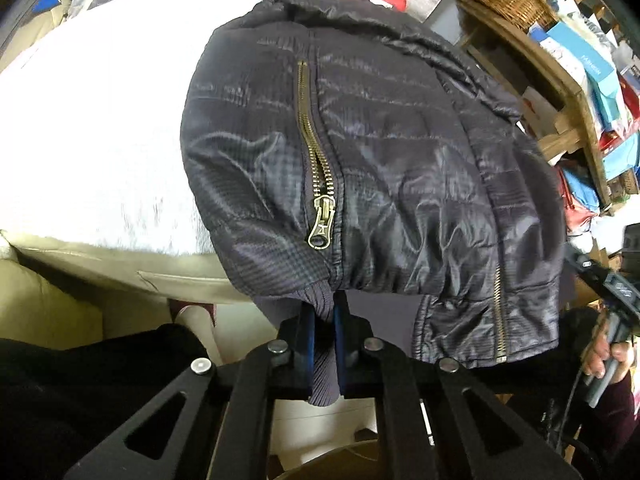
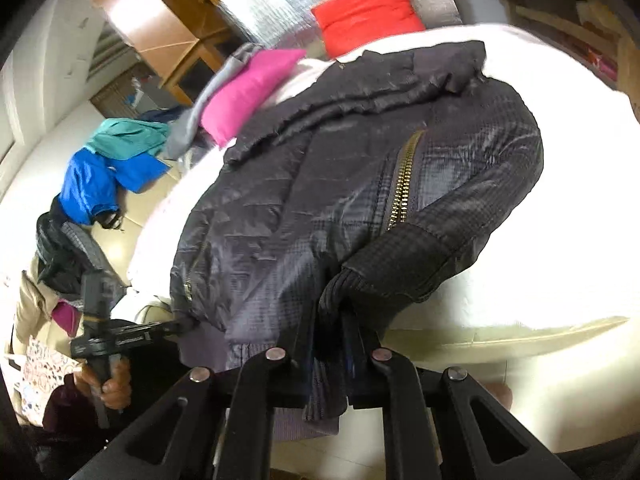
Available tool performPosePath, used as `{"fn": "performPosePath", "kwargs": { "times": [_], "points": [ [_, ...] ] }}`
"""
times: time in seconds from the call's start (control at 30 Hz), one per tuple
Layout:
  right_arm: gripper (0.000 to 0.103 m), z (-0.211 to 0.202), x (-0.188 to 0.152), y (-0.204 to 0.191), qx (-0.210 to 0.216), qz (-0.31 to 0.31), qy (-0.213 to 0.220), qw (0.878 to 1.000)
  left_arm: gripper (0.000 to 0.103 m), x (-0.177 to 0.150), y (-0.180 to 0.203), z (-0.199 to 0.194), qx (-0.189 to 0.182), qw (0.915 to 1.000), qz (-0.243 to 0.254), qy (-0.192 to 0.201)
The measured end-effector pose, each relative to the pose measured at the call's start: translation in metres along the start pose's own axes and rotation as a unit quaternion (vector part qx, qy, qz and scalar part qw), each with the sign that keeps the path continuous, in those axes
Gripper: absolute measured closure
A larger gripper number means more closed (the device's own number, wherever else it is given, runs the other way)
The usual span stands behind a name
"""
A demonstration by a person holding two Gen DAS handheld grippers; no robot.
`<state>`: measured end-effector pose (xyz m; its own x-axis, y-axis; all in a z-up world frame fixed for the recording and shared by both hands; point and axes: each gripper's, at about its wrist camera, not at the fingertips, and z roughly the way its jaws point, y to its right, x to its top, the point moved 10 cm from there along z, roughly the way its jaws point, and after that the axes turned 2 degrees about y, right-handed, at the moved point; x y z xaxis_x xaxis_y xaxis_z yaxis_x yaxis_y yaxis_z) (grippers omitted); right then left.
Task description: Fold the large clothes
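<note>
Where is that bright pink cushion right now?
In the right wrist view, the pink cushion lies at the far left of the white bed, just beyond the dark jacket and left of the red cushion.

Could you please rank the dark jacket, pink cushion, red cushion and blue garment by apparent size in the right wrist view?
1. dark jacket
2-4. pink cushion, red cushion, blue garment: look alike, and distances differ, so unranked.
</note>
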<state>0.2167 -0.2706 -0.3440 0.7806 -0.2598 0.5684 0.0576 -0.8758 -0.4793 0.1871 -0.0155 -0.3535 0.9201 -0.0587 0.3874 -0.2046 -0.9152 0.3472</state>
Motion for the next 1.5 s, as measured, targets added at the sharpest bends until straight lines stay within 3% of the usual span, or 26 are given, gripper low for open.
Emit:
{"fn": "performPosePath", "kwargs": {
  "times": [0.17, 0.3, 0.37, 0.4, 0.43, 0.47, 0.5, 0.57, 0.6, 0.63, 0.7, 0.9, 1.07, 1.17, 1.23, 1.5],
  "points": [
    [0.09, 0.034, -0.029, 0.039, -0.031, 0.057, -0.078, 0.995, 0.095, -0.004, -0.013, 0.02, 0.034, 0.9987, -0.004, -0.039],
    [0.086, 0.039, -0.028, 0.041, -0.028, 0.071, -0.084, 0.994, 0.092, -0.008, -0.027, 0.032, 0.065, 0.996, -0.015, -0.059],
    [0.074, 0.041, -0.037, 0.054, -0.046, 0.075, -0.103, 0.991, 0.081, -0.011, -0.033, 0.037, 0.077, 0.9943, -0.018, -0.071],
    [0.052, 0.045, -0.043, 0.058, -0.061, 0.078, -0.119, 0.988, 0.072, -0.013, -0.036, 0.041, 0.08, 0.9936, -0.02, -0.078],
    [0.041, 0.05, -0.051, 0.064, -0.078, 0.086, -0.139, 0.983, 0.07, -0.015, -0.037, 0.044, 0.082, 0.9928, -0.021, -0.084],
    [0.041, 0.05, -0.055, 0.069, -0.079, 0.091, -0.145, 0.982, 0.069, -0.017, -0.039, 0.048, 0.083, 0.9922, -0.022, -0.09],
    [0.041, 0.051, -0.055, 0.068, -0.075, 0.088, -0.144, 0.983, 0.069, -0.017, -0.04, 0.052, 0.082, 0.9919, -0.026, -0.094],
    [0.057, 0.053, -0.05, 0.067, -0.07, 0.074, -0.135, 0.986, 0.069, -0.016, -0.044, 0.054, 0.078, 0.992, -0.033, -0.093],
    [0.079, 0.05, -0.046, 0.065, -0.062, 0.073, -0.123, 0.988, 0.073, -0.015, -0.045, 0.054, 0.074, 0.9925, -0.034, -0.091],
    [0.09, 0.048, -0.042, 0.062, -0.064, 0.067, -0.113, 0.989, 0.078, -0.015, -0.046, 0.052, 0.07, 0.9931, -0.032, -0.088],
    [0.092, 0.037, -0.035, 0.058, -0.073, 0.048, -0.094, 0.992, 0.092, -0.015, -0.046, 0.043, 0.061, 0.995, -0.019, -0.077],
    [0.093, -0.009, -0.018, 0.027, -0.031, 0.03, -0.048, 0.998, 0.095, -0.006, -0.029, 0.001, -0.003, 0.9989, -0.008, -0.046],
    [0.093, -0.055, 0.019, 0.002, 0.019, 0.019, 0.008, 1.0, 0.095, 0.022, -0.016, -0.043, -0.069, 0.9974, -0.016, -0.016],
    [0.093, -0.079, 0.061, -0.011, 0.044, 0.014, 0.06, 0.997, 0.095, 0.061, -0.009, -0.071, -0.111, 0.9932, -0.026, 0.024],
    [0.093, -0.092, 0.087, -0.015, 0.054, 0.013, 0.095, 0.994, 0.095, 0.092, -0.003, -0.089, -0.119, 0.9913, -0.031, 0.047],
    [0.093, -0.076, 0.19, -0.008, 0.062, 0.055, 0.179, 0.98, 0.095, 0.212, -0.004, -0.11, -0.107, 0.986, -0.033, 0.124]
  ]
}}
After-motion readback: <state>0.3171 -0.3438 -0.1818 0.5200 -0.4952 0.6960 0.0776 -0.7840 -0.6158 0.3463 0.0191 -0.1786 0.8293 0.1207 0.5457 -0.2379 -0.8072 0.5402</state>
